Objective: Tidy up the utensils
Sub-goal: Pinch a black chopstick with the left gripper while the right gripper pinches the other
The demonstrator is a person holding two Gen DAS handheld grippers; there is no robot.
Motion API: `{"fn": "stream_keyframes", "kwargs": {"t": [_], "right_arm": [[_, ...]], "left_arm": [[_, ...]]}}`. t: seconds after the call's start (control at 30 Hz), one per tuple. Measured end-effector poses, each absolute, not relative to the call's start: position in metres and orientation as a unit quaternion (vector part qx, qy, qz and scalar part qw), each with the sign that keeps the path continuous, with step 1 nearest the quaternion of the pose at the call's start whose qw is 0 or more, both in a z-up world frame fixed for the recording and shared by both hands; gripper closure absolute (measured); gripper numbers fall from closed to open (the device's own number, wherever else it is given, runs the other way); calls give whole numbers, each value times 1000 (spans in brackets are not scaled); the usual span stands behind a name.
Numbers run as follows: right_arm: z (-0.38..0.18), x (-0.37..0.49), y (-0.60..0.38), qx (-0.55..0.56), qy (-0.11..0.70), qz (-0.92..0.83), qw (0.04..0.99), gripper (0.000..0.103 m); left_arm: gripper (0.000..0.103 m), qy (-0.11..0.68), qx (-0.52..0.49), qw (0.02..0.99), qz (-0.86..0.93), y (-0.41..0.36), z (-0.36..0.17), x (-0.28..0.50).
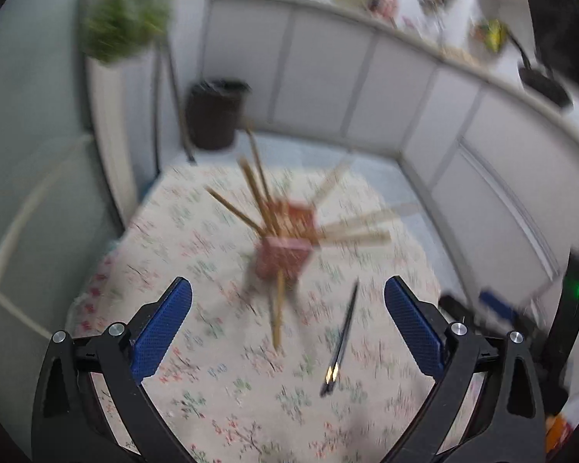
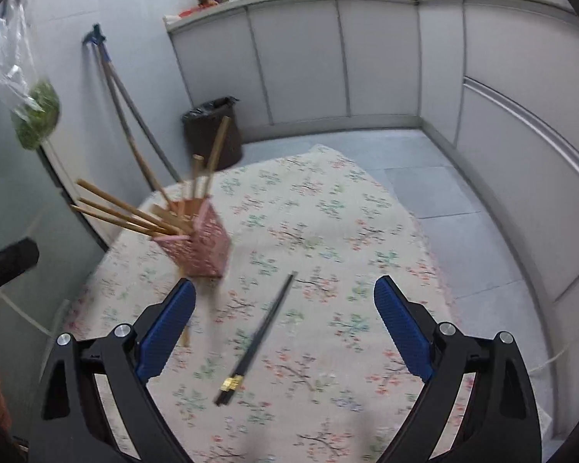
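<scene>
A pink perforated holder point(image 2: 200, 243) stands on the surface point(image 2: 328, 231), which is covered by a pale cloth printed with small flowers. Wooden chopsticks point(image 2: 123, 212) fan out of its top in several directions, some leaning far to the side. In the left wrist view, which is badly smeared, the same holder point(image 1: 285, 254) sits near the middle of the cloth with the sticks point(image 1: 254, 189) splayed around it. A pair of black chopsticks point(image 2: 258, 339) with a gold band near the thick end lies flat on the cloth, just beside the holder and apart from it; in the left wrist view the black pair point(image 1: 341, 339) lies between the fingers and a little to the right. One loose wooden chopstick point(image 1: 277, 308) lies on the cloth in front of the holder, its far end close to the holder's base. The left claw point(image 1: 287, 301) stands wide apart with blue pads point(image 1: 162, 328) and nothing between them. The right claw point(image 2: 285, 301) is likewise spread wide and empty, the black pair lying on the cloth below the gap, untouched by either pad. Beyond the surface are grey cabinet fronts point(image 2: 305, 58), a dark bin point(image 2: 212, 135) on the floor, and a bag of greens point(image 2: 34, 115) hanging at the left.
</scene>
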State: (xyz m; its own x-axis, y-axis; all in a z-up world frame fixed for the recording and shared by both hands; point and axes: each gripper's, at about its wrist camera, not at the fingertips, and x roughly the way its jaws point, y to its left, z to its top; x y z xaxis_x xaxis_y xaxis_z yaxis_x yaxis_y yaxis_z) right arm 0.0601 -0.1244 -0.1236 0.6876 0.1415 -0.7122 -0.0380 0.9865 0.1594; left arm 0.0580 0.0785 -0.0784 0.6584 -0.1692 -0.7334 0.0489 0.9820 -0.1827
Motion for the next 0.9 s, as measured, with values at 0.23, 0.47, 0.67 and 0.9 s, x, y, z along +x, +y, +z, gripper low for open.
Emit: {"fn": "stream_keyframes", "kwargs": {"t": [0.23, 0.47, 0.67, 0.9], "right_arm": [[-146, 66, -181, 135, 460, -14, 877, 12], [-177, 70, -223, 262, 521, -12, 812, 12], [-187, 71, -224, 283, 541, -3, 792, 12], [-191, 70, -221, 281, 546, -4, 789, 12]], "left_arm": [[18, 561, -30, 820, -110, 29, -178, 84], [51, 630, -24, 769, -106, 13, -235, 89], [75, 643, -16, 759, -98, 7, -247, 92], [80, 652, 0, 751, -102, -1, -253, 93]]}}
